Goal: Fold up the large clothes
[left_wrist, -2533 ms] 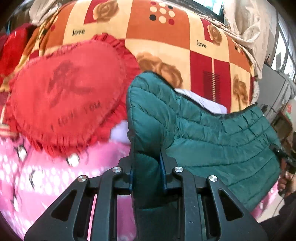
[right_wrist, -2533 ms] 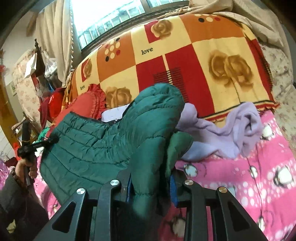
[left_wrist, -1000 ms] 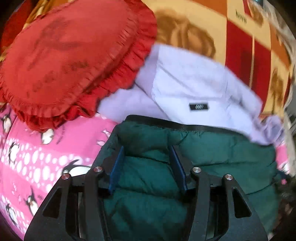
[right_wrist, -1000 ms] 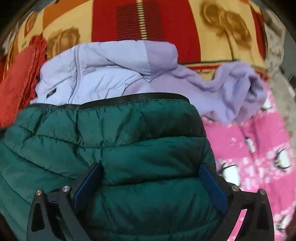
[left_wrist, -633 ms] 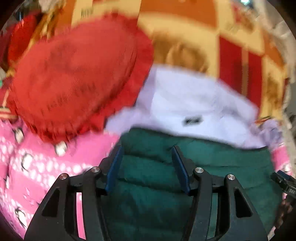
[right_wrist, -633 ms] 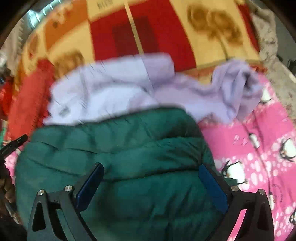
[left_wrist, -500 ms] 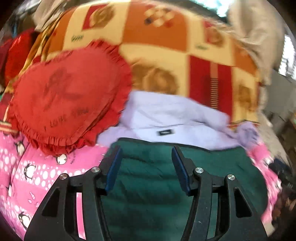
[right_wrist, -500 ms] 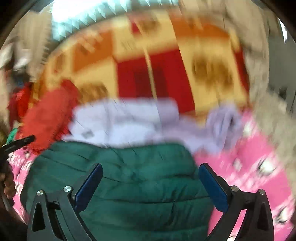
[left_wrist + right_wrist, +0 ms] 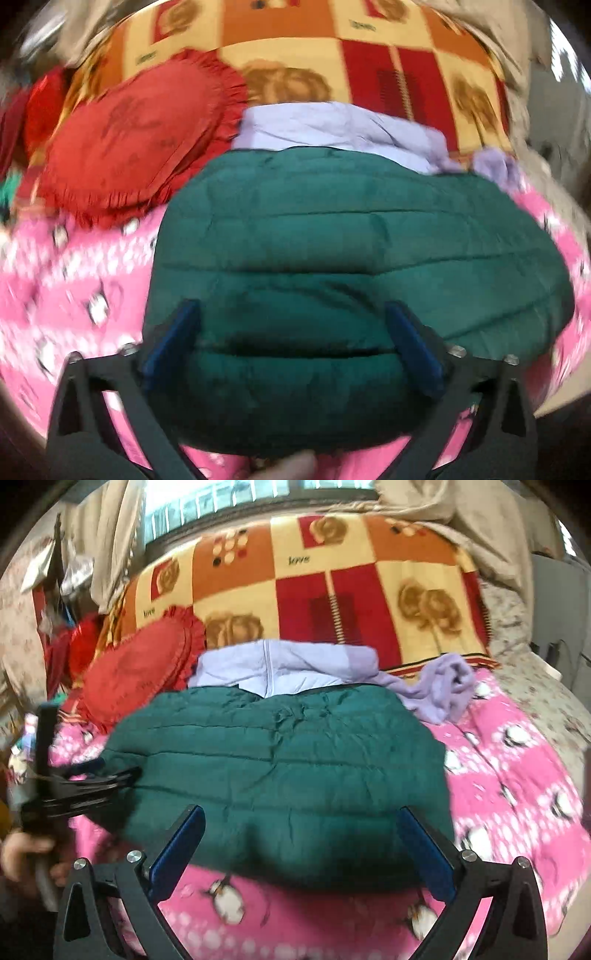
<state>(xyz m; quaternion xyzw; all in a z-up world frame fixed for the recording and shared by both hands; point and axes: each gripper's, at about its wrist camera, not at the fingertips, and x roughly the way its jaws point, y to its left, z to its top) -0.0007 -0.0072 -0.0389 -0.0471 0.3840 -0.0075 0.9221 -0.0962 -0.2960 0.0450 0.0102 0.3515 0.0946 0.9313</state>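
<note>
A dark green quilted jacket (image 9: 332, 251) lies folded on the pink penguin blanket (image 9: 74, 280). My left gripper (image 9: 293, 332) hovers over the jacket's near edge. Its jaws are opening wide, the jacket lies between them, and the blue pads (image 9: 177, 332) do not press on it. In the right wrist view the green jacket (image 9: 280, 760) lies ahead of my right gripper (image 9: 301, 845), which is open over its near hem. That view also has the left gripper (image 9: 118, 770) at the jacket's left edge, held by a hand (image 9: 22, 853).
A lavender jacket (image 9: 280, 664) lies bunched just behind the green one, its sleeve trailing right. A red heart cushion (image 9: 136, 668) leans at the back left against a patchwork rose blanket (image 9: 332, 572). Pink blanket (image 9: 517, 775) shows to the right of the jacket.
The left jaws, narrow around the jacket's edge before, now stand wide apart. Both grippers have drawn back toward the near side, and the jacket lies flat. The right jaws stay wide.
</note>
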